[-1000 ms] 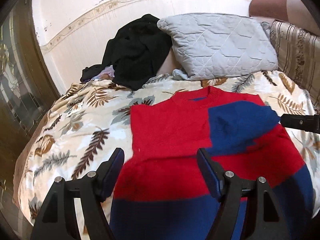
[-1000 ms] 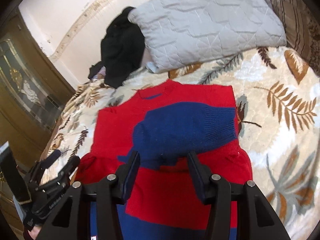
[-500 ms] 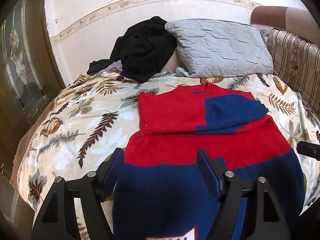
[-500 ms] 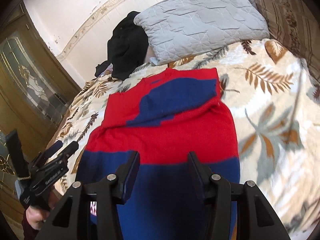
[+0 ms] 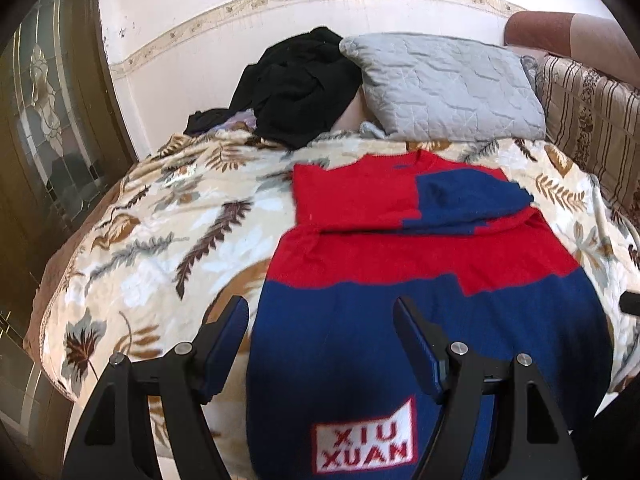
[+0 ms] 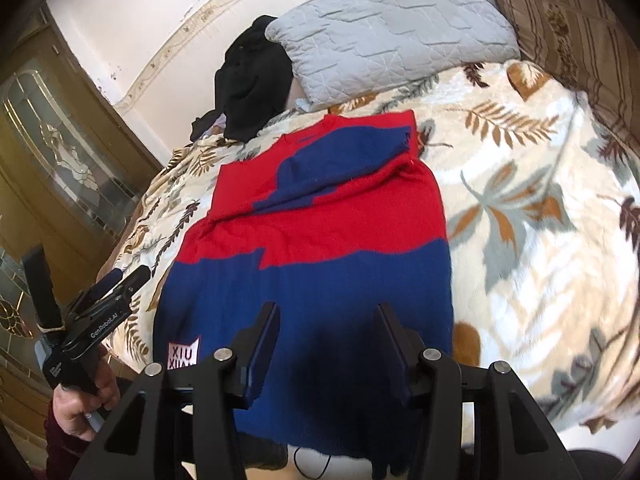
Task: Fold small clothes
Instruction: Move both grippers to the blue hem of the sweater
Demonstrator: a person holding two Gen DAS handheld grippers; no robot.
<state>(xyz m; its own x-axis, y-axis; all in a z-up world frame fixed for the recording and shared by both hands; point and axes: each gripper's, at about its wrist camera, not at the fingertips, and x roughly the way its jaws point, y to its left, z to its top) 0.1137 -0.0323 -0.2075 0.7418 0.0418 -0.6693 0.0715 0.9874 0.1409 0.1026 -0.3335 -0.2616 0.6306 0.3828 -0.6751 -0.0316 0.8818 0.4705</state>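
Note:
A red and blue knit sweater (image 5: 400, 272) lies flat on the bed, collar at the far end, both sleeves folded across the chest; it also shows in the right wrist view (image 6: 320, 240). A white label reading XIU XUAN (image 5: 364, 440) sits near its hem. My left gripper (image 5: 320, 320) is open and empty above the hem's left part. My right gripper (image 6: 326, 322) is open and empty above the blue hem area. The left gripper also shows in the right wrist view (image 6: 120, 284), held by a hand.
The bed has a leaf-patterned blanket (image 5: 160, 240). A grey quilted pillow (image 5: 448, 84) and a pile of black clothes (image 5: 296, 84) lie at the head by the wall. A striped cushion (image 5: 592, 120) is at the right. A glass-panelled wooden door (image 5: 48, 120) stands left.
Both grippers have pulled back from the chest of the sweater toward its hem at the near edge of the bed. The sweater itself has not moved.

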